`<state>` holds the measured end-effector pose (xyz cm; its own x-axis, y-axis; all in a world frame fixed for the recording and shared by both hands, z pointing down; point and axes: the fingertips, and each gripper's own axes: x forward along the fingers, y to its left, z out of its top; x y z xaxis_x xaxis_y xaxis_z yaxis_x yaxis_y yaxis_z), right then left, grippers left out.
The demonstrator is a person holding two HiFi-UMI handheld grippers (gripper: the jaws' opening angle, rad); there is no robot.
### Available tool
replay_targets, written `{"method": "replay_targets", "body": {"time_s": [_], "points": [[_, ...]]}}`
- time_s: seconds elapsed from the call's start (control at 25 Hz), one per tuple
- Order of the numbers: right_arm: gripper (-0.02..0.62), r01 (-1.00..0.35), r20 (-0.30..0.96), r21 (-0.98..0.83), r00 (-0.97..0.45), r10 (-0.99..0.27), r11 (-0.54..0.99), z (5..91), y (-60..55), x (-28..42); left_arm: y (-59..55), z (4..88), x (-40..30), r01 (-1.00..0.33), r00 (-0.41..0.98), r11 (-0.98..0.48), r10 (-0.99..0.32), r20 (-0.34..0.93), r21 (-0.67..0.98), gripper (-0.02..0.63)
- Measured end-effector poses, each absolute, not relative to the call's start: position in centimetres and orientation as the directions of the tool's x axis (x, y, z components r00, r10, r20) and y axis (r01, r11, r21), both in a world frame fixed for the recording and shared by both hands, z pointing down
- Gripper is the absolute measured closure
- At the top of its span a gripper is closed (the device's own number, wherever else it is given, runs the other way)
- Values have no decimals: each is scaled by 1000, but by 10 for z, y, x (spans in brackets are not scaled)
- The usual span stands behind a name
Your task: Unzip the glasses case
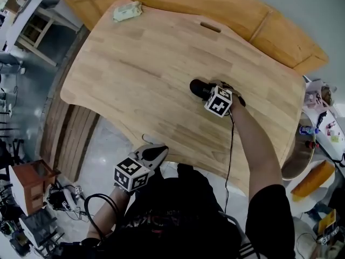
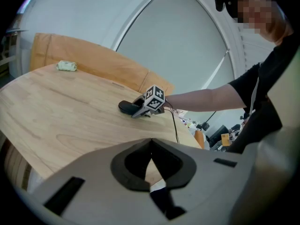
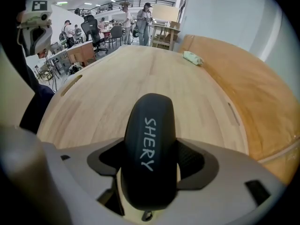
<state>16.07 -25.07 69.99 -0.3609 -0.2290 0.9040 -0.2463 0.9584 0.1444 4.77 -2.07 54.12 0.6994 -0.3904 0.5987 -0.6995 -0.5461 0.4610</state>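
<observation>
Two tongs, two jobs, by the look of it. Your right tongs [image 1: 213, 94] point steeply down over the case [image 3: 149, 144], which lies flat on the worktop [image 1: 140, 80] right of centre, well back from the near edge. They stand wide astride its near end, and a sliver of pale wood shows on each side between case and pads, so they aren't clamping it yet. That straddle looks meant to pin the case so it can't skid while the zip is pulled. Your left tongs [image 2: 151, 149] hang off the near edge in front of your body, closed tight on nothing. They will have to part before they can pinch a zip pull. The case is a black, rounded oblong with a smooth matte shell and pale lettering along its top; that curved back may slip in a loose grip. A small tab pokes out under its near end, perhaps the pull, though I can't be sure. The worktop is light jointed planks with rounded corners, and a pale green wad [image 1: 127, 11] sits at its far corner.
</observation>
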Motion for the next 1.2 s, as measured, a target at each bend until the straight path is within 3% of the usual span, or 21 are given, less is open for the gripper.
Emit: {"method": "replay_targets", "body": {"time_s": [0.48, 0.64, 0.8, 0.88, 0.92, 0.96, 1.0, 1.08, 1.2], "points": [[247, -225, 891, 133, -400, -216, 965, 700, -253, 152, -13, 539, 53, -724, 678, -520, -415, 606, 454, 594], [239, -229, 842, 160, -477, -254, 960, 681, -250, 152, -11, 537, 53, -720, 683, -518, -413, 602, 461, 594], [238, -289, 774, 173, -552, -311, 942, 650, -252, 159, -12, 534, 54, -707, 695, -537, -407, 593, 460, 594], [243, -394, 718, 168, -580, -386, 904, 627, -257, 172, -13, 531, 54, -695, 706, -554, -400, 585, 459, 594], [321, -478, 676, 155, -587, -446, 865, 613, -261, 183, -14, 530, 54, -686, 713, -565, -395, 580, 459, 594], [487, -572, 629, 128, -585, -513, 810, 599, -265, 196, -15, 528, 55, -675, 722, -579, -387, 574, 458, 594], [578, -661, 581, 80, -577, -574, 746, 585, -267, 210, -16, 527, 55, -662, 731, -594, -378, 567, 457, 594], [578, -785, 500, -51, -556, -664, 618, 560, -261, 234, -17, 524, 54, -634, 752, -626, -359, 553, 454, 594], [579, -854, 402, -220, -520, -753, 472, 532, -235, 254, -18, 520, 49, -592, 779, -668, -331, 532, 452, 594]]}}
